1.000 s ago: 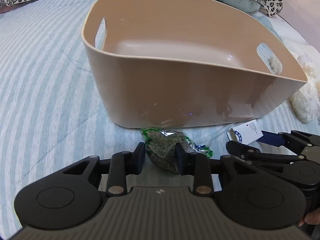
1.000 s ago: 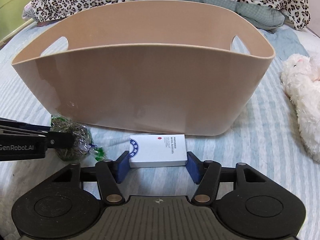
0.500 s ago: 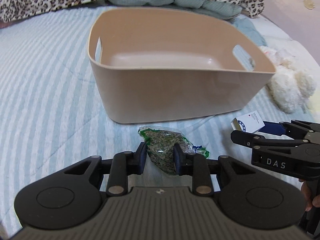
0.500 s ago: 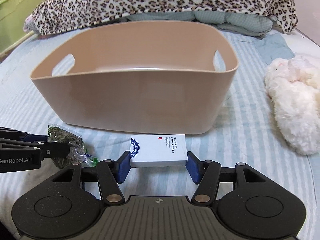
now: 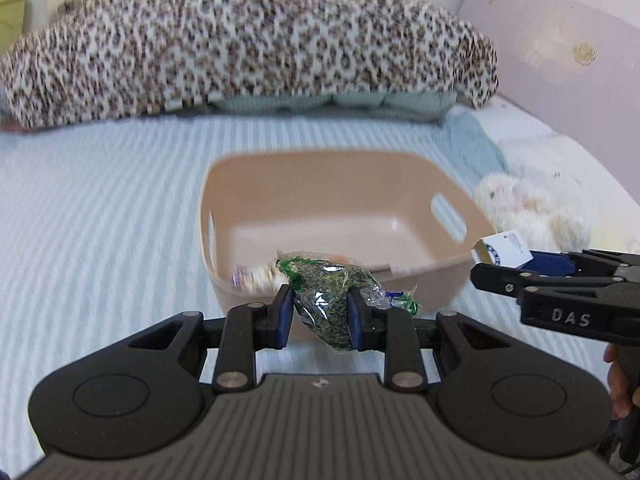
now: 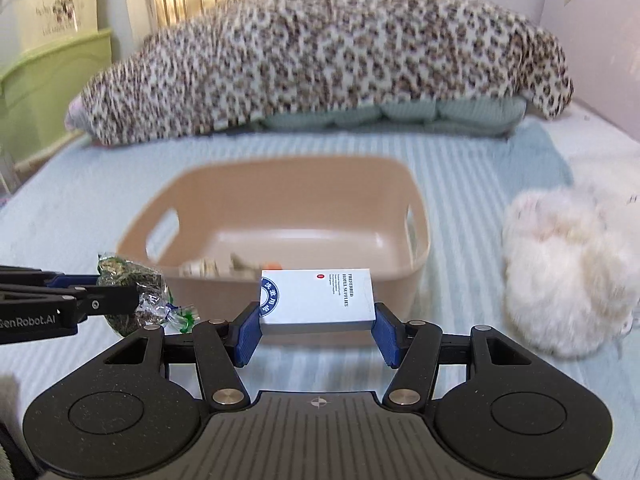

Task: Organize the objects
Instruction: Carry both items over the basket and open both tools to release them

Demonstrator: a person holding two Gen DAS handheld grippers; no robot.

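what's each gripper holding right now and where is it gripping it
Left gripper: clear bag of dried herbs, pinched across its middle. Right gripper: white box, clamped by its two short ends.

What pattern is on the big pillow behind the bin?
Leopard print, brown and black spots on cream; the pillow shows best in the right wrist view.

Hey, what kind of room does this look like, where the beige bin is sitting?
Most likely a bedroom. The beige bin sits on a bed with a blue striped quilt, a leopard-print blanket is piled at the far end, and a white plush toy lies beside the bin.
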